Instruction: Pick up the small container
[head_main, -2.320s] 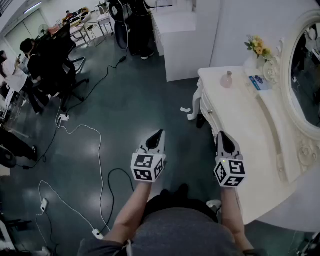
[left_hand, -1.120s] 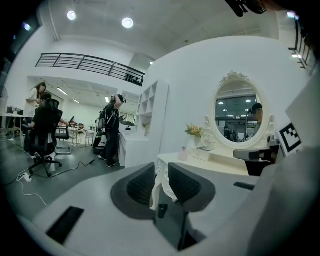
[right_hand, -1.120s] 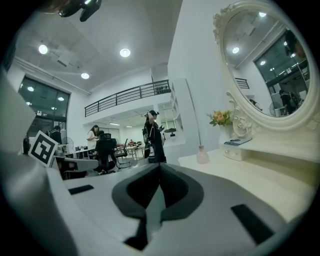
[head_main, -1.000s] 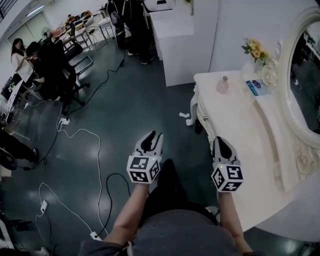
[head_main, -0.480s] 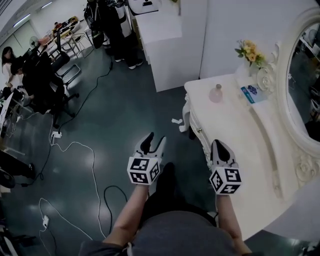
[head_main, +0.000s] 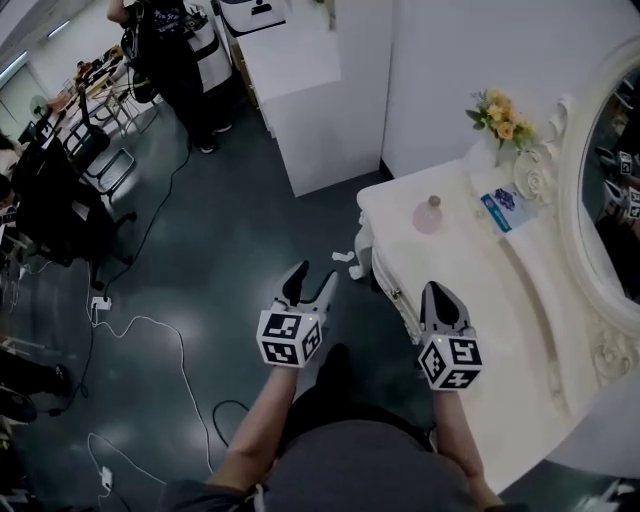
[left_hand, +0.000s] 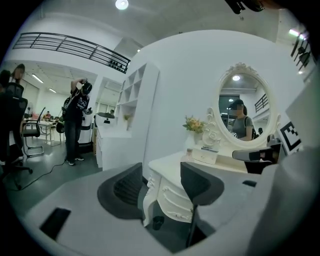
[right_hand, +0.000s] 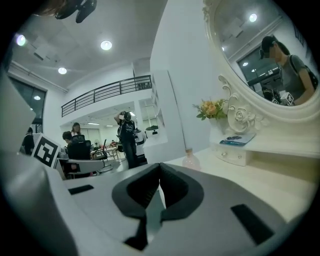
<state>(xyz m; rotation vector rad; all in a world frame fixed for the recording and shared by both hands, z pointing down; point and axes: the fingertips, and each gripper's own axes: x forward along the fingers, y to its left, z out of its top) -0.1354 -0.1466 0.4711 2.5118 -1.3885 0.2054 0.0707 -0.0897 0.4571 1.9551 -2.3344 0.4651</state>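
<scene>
The small container (head_main: 428, 215), a pale pink bottle with a stopper, stands upright on the white dressing table (head_main: 470, 280), near its far left corner and a little in from the edge. The table top around it is bare. Behind it, by the oval mirror (head_main: 612, 190), a blue-printed leaflet (head_main: 500, 207) lies on a low shelf of the table, and yellow flowers (head_main: 497, 110) stand at the far end of the table.

The right gripper (head_main: 443, 295) hovers over the near left edge of the table, well apart from the bottle. Its jaws are pressed together and nothing is between them. The left gripper (head_main: 312, 278) is off the table, to its left, above the floor. Its jaws are opening and nothing is between them.

The table's left edge is curved, with a carved leg under the far corner. To the left of the table the dark, glossy floor (head_main: 240, 220) is open. A small white scrap (head_main: 343, 257) lies just beside the table's leg. Beyond the table stands a white cabinet (head_main: 300, 95). Farther left, white cables (head_main: 165, 330) run across the floor, and office chairs (head_main: 60, 195) and a standing person (head_main: 175, 55) are well apart from the table.
</scene>
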